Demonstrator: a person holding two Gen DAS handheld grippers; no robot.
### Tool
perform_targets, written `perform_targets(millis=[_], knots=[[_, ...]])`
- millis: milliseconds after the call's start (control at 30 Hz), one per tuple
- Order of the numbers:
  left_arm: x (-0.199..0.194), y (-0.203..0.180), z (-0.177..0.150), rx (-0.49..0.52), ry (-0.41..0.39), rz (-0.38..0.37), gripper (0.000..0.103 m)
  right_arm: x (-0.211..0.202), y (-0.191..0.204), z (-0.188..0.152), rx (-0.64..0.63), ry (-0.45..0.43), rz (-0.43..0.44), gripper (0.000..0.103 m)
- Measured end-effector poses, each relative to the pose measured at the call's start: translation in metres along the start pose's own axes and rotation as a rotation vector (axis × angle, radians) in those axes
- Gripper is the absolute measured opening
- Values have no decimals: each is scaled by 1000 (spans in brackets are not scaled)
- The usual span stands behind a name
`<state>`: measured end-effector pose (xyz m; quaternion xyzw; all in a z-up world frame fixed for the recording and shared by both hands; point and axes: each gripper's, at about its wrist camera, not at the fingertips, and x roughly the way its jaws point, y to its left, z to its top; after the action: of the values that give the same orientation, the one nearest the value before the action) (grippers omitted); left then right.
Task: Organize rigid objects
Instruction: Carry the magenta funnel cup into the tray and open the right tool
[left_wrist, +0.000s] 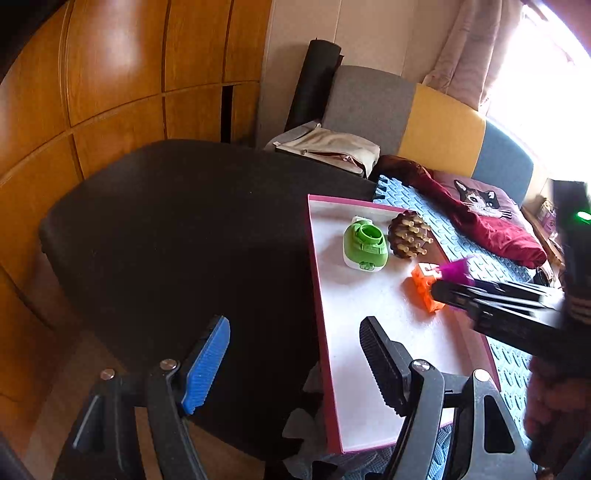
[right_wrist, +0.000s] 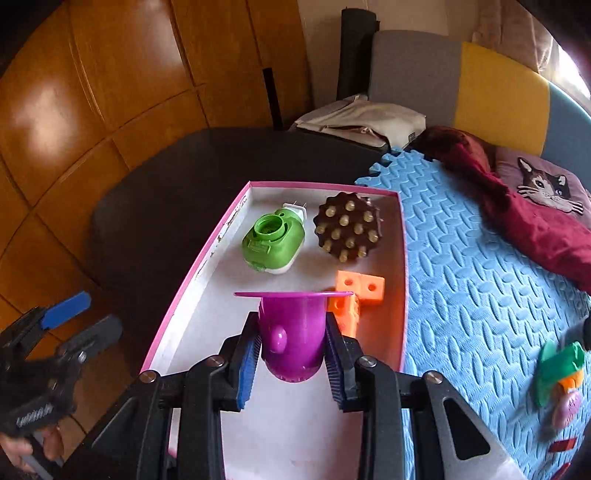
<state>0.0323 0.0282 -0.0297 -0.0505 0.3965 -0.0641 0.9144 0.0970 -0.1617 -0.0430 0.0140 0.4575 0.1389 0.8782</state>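
My right gripper (right_wrist: 292, 350) is shut on a purple plastic piece (right_wrist: 291, 328) with a wide flat rim, held over the near half of a pink-edged white box lid (right_wrist: 207, 254). In the lid lie a green plug-in device (right_wrist: 274, 242), a brown wooden massage brush (right_wrist: 349, 227) and an orange block (right_wrist: 360, 291). From the left wrist view the same lid (left_wrist: 321, 295) holds the green device (left_wrist: 365, 245), brush (left_wrist: 408, 234) and orange block (left_wrist: 424, 284); the purple piece (left_wrist: 458, 269) and right gripper hover over the block. My left gripper (left_wrist: 295, 363) stands open and empty at the lid's left edge.
The lid rests on a blue foam mat (right_wrist: 480, 266) beside a black cushioned seat (left_wrist: 184, 221). A dark red garment (right_wrist: 535, 229) and a cat cushion (right_wrist: 546, 184) lie at the right. Small green and orange toys (right_wrist: 557, 373) sit on the mat at the far right. Wooden cabinets (left_wrist: 110, 74) stand behind.
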Motion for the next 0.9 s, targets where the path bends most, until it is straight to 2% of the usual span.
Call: perform_targets(millis=[200, 400, 500, 633, 900], knots=[[7, 2, -2, -3, 21, 6, 74, 45, 5, 4, -14, 116, -32, 32], [11, 4, -2, -7, 25, 16, 74, 54, 4, 0, 16, 105, -36, 33], [11, 4, -3, -7, 25, 17, 74, 51, 1, -1, 37, 110, -9, 34], [11, 3, -3, -8, 27, 15, 74, 43, 2, -3, 50, 86, 4, 40], [3, 0, -6, 4, 18, 13, 74, 27, 6, -8, 53, 46, -19, 41]])
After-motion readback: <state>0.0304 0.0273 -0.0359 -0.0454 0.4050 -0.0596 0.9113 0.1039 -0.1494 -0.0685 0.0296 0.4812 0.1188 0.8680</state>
